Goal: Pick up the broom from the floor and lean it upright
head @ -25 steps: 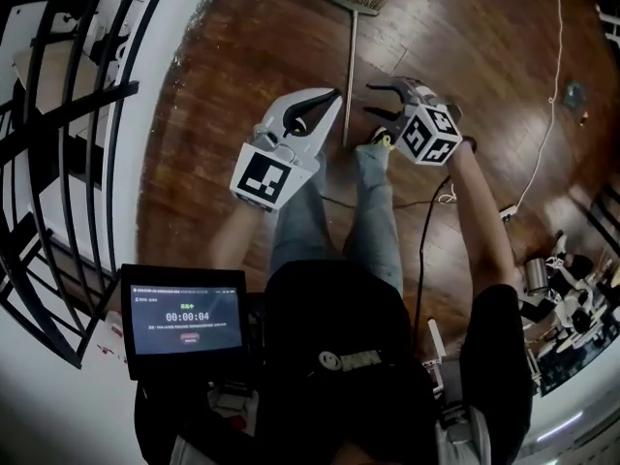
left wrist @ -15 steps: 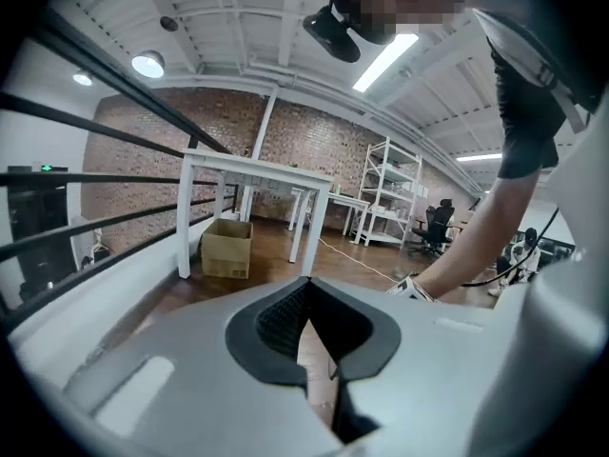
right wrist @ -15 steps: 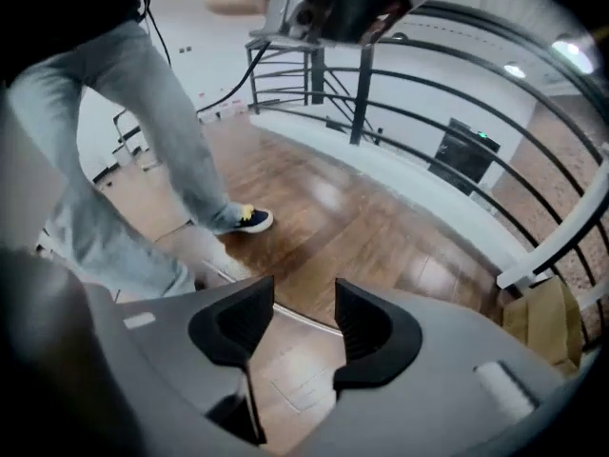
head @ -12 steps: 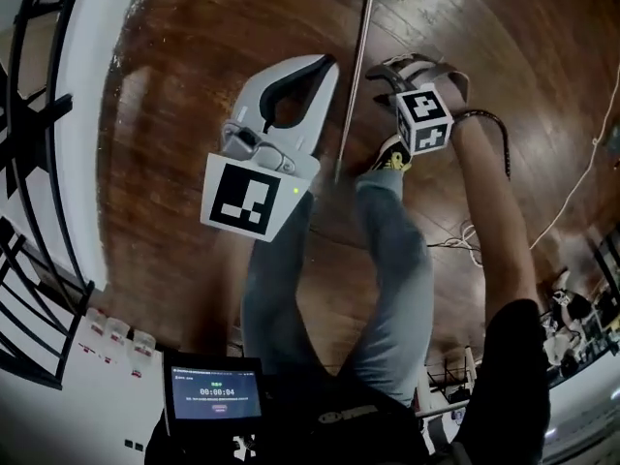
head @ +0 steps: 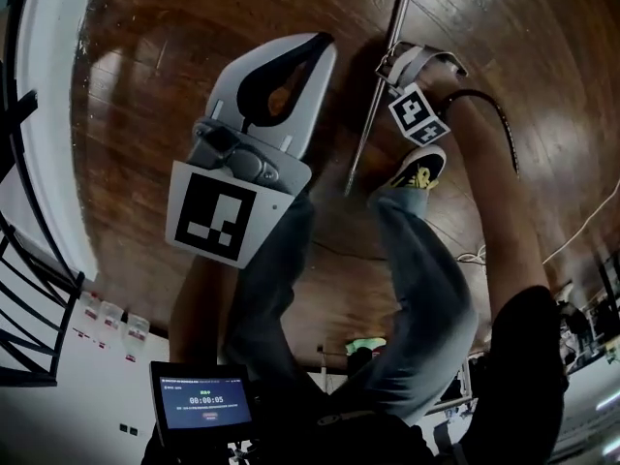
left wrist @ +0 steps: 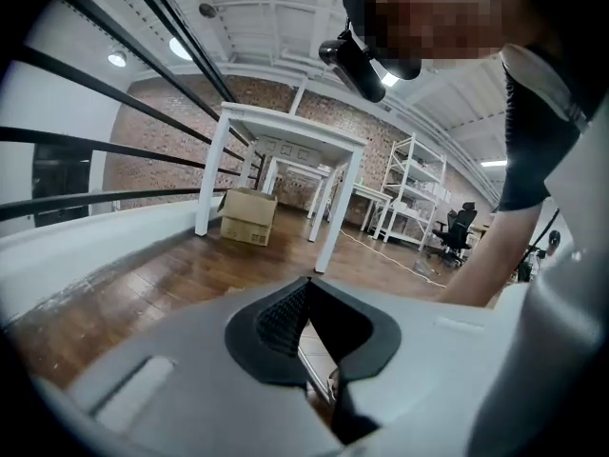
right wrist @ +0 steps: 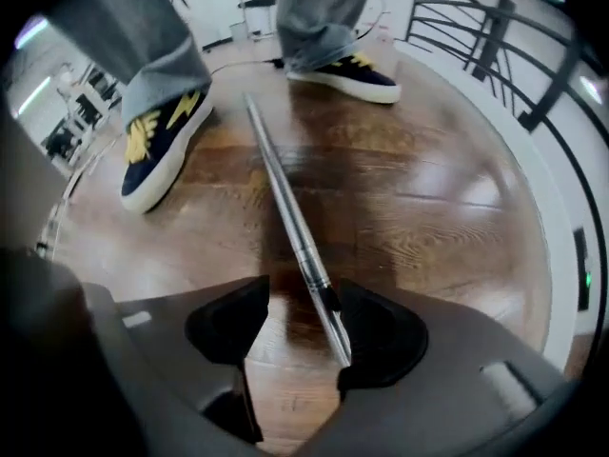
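The broom's metal handle (head: pixel 368 129) lies on the wooden floor, and its brush head is out of the head view. My right gripper (head: pixel 392 66) points straight down over the handle. In the right gripper view the handle (right wrist: pixel 285 208) runs between the jaws of the right gripper (right wrist: pixel 303 327). It lies close to the right-hand pad (right wrist: pixel 381 336), and the jaws are opening and not clamped on it. My left gripper (head: pixel 325 48) hangs above the floor to the left of the handle. The left gripper (left wrist: pixel 306 286) is shut on nothing.
The person's two shoes (right wrist: pixel 157 155) (right wrist: pixel 347 74) stand either side of the handle's near end. A black railing (right wrist: pixel 519 55) and a white curb (head: pixel 53 114) border the floor. A white table (left wrist: pixel 285 150), a cardboard box (left wrist: pixel 247 219) and shelves (left wrist: pixel 409 188) stand farther off.
Both grippers have dropped toward the floor. The right one has rolled to point down and now straddles the handle. The broom head has slid out of the top of the head view.
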{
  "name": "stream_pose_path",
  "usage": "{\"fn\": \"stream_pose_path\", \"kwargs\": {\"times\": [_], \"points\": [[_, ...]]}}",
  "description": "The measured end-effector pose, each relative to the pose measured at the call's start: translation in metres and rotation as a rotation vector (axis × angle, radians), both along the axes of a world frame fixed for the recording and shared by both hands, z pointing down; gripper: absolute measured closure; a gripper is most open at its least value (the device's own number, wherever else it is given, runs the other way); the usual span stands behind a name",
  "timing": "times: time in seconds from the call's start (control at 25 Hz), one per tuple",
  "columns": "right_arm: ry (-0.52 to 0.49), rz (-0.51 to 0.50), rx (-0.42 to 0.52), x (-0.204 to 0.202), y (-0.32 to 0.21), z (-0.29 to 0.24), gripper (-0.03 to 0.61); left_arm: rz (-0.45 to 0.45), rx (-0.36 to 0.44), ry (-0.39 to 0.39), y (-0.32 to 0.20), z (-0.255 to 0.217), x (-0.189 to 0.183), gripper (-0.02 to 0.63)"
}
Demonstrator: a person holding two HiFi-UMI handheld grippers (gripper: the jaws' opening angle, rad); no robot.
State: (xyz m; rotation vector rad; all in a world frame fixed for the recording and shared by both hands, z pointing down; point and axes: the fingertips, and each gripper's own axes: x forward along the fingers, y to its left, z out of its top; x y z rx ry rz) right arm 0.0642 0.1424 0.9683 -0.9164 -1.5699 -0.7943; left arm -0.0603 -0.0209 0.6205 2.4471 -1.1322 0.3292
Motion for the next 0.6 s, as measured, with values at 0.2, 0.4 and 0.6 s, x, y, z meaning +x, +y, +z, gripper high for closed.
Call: {"fn": "stream_pose_path", "kwargs": {"times": [0.2,0.4,0.6], "points": [[0.058,-0.113,0.002,0.008,0.006,0.009,0.356,-0.032,0.001,-0.016,0.006,0.001,-0.01,0.597],[0.067,-0.165,-0.033,0.013,0.007,0.007,0.482,-0.036,-0.004,-0.022,0.012,-0.002,-0.012,0.597],[0.005,-0.068,-0.016,-0.009,-0.011,-0.002,0.482,-0.088,-0.041,-0.016,0.018,-0.005,-0.024,0.597]]}}
